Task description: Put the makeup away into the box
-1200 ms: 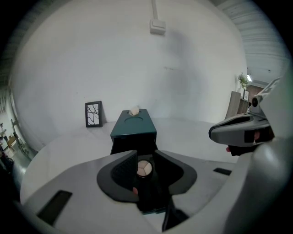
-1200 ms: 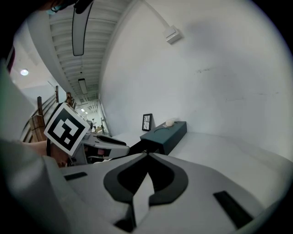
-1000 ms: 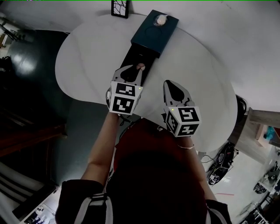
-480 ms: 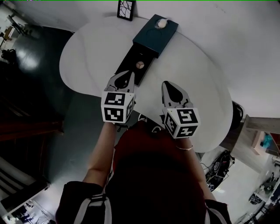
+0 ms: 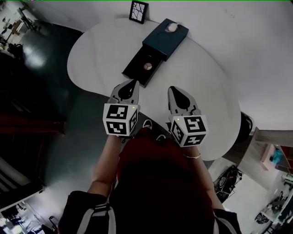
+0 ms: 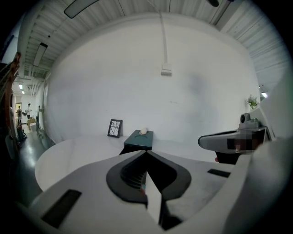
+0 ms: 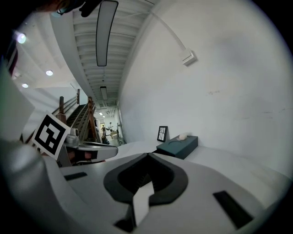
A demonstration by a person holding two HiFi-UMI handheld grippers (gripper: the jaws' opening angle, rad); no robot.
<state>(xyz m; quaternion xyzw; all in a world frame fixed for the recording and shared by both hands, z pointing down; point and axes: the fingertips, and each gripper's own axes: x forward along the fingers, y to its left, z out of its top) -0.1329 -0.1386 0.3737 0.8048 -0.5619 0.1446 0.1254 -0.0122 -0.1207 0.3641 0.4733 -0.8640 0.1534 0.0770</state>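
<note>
A dark teal box (image 5: 166, 38) stands at the far side of the white table (image 5: 206, 91), with its black drawer (image 5: 139, 70) pulled out toward me. A small round makeup item (image 5: 147, 66) lies in the drawer. A pale small object (image 5: 171, 28) rests on the box's lid. My left gripper (image 5: 132, 82) is shut and empty, hovering just short of the drawer's near end. My right gripper (image 5: 173, 89) is also shut and empty, beside it to the right. The box (image 6: 138, 139) shows beyond the shut left gripper (image 6: 146, 151); the box (image 7: 178, 146) also shows past the shut right gripper (image 7: 147, 155).
A small framed picture (image 5: 138, 11) stands behind the box at the table's far edge. The table's curved left edge (image 5: 75, 75) drops to a dark floor. A white wall rises behind the table (image 6: 183, 91).
The left gripper let the round makeup item go into the drawer, shut, and drew back toward me. The right gripper also pulled back a little and rose.
</note>
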